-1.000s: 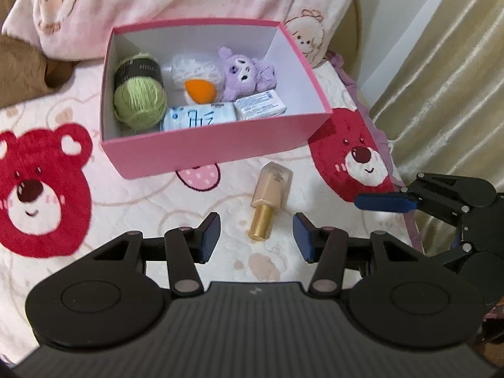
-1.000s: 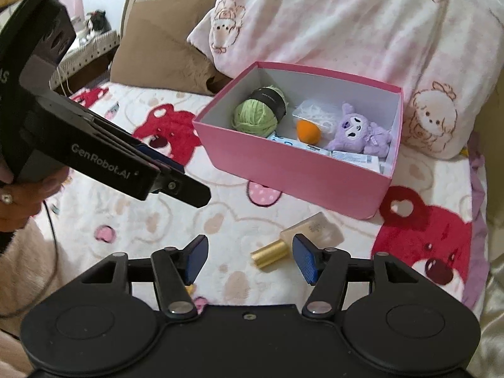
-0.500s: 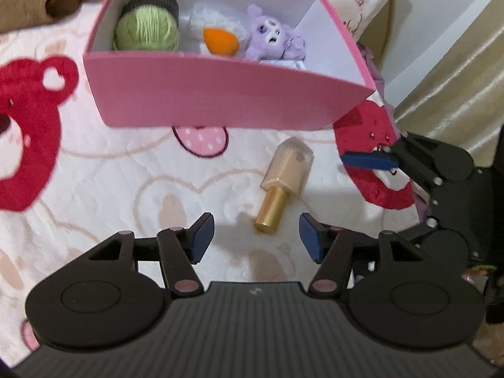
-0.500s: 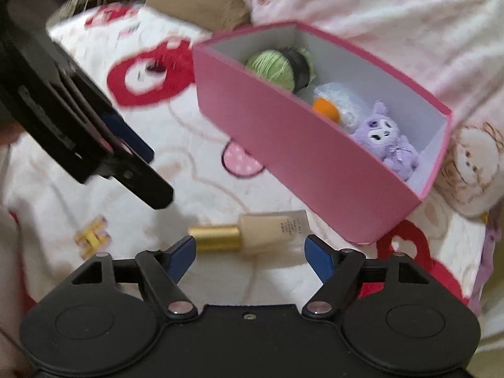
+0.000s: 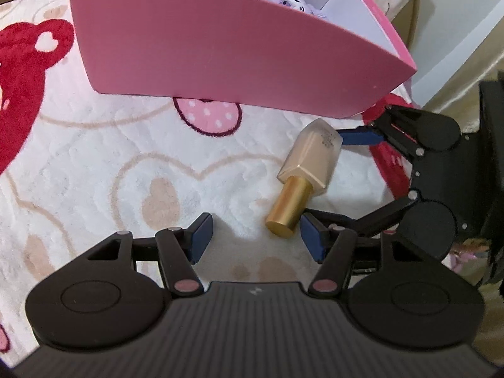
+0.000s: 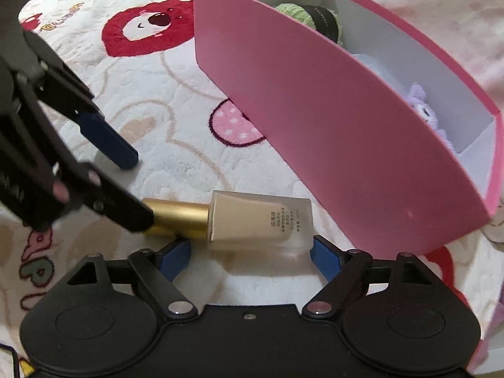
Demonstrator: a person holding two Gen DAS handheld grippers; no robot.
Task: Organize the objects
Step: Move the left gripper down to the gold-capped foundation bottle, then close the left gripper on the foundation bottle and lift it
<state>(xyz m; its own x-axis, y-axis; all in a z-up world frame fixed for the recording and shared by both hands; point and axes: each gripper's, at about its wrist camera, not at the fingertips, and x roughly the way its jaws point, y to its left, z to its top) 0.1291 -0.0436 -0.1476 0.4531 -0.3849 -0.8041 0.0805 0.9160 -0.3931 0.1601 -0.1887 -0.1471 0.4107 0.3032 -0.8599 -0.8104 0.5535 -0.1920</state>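
- Jaws of the right gripper (image 6: 250, 256) were opening, spread wide to either side of the foundation bottle (image 6: 252, 220), with no pad pressing on it.
- Jaws of the left gripper (image 5: 255, 236) stood apart, holding nothing; its right pad sat just beside the bottle's gold cap (image 5: 288, 211), though whether it touched could not be told.
- That bottle lay on its side on the bed blanket (image 5: 126, 157), just in front of the pink box (image 5: 220, 47) and near the box's right end as the left wrist view showed it.
- Its body was a flat-sided, square-shouldered block of pale beige, frosted toward the base, with small dark print on the upper face that was too small to read.
- Its cap was a plain gold cylinder, narrower than the body, pointing away from the box in the left wrist view.
- Inside the box, behind its tall pink front wall, a green yarn ball (image 6: 302, 15) with a black band and a purple plush toy (image 6: 422, 107) showed above the rim against white inner walls.
- Beside the box, the blanket was white and fluffy, printed with red bears (image 6: 148, 28) and a pink spotted strawberry (image 5: 208, 116) that the box partly overlapped.
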